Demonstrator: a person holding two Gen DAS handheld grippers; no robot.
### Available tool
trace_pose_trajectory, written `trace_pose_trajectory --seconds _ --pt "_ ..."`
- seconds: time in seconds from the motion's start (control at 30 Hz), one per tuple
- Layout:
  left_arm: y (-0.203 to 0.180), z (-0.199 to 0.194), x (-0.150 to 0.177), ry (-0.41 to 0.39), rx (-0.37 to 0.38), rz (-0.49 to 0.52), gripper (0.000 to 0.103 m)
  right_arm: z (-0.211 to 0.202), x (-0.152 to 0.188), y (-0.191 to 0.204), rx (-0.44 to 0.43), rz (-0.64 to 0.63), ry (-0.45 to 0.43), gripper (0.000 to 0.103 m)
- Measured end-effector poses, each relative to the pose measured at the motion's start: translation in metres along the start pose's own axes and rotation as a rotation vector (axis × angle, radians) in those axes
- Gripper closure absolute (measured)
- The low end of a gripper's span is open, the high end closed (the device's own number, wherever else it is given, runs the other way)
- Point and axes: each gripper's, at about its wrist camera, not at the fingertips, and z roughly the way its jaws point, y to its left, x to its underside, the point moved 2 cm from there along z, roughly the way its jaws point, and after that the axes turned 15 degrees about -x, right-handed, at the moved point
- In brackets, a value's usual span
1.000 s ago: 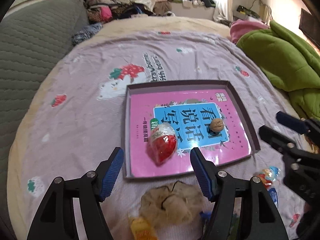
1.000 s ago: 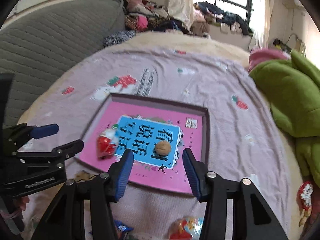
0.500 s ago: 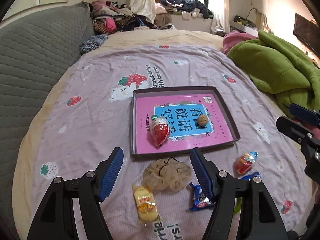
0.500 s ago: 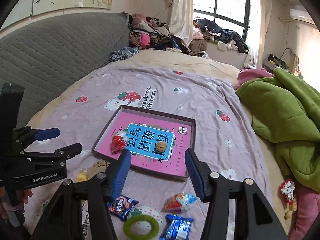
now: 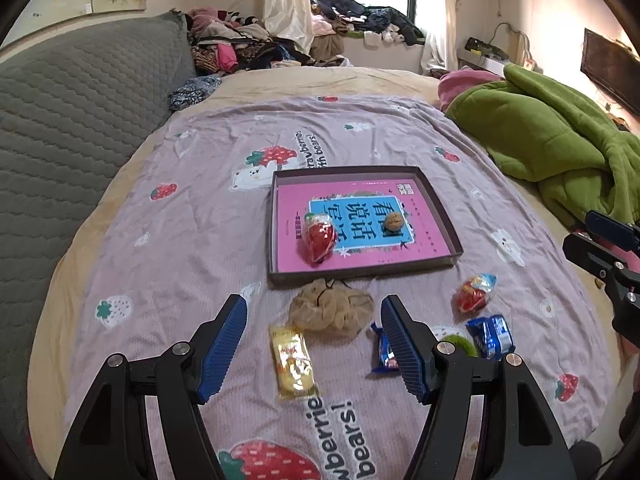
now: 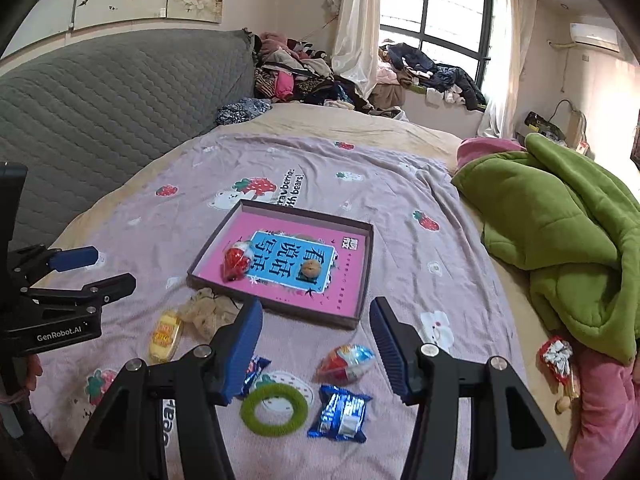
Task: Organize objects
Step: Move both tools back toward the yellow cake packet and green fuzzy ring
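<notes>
Both jaws gape empty; yellow snack packet point(image 5: 294, 362) lies lengthwise toward tray point(image 5: 440, 208).

A bed point(image 5: 168, 240) covered by a lilac strawberry-print sheet point(image 6: 400, 184) carries everything. At its centre lies a shallow box tray point(image 5: 274, 240). Just at 6 o'clock of the tray sits a beige scrunchie point(image 5: 330, 312); at 7 o'clock of that, a yellow snack packet point(image 5: 292, 362). At 4 o'clock of the tray lie a red foil egg point(image 6: 346, 362), 2 blue wrappers point(image 6: 342, 414) and a green ring point(image 6: 274, 408). A green quilt point(image 6: 560, 232) lies at 3 o'clock.
</notes>
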Motion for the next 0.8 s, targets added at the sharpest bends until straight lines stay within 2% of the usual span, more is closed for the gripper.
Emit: trace_pose_trajectory --seconds 0.23,0.8 --pt "-0.005 -0.005 0.020 0.000 0.009 0.009 0.032 -0.008 0.021 0.000 0.021 -0.004 0.011 0.047" --pt "-0.002 -0.002 0.057 0.028 0.012 0.003 0.032 -0.001 0.066 0.017 -0.012 -0.025 0.036 0.047"
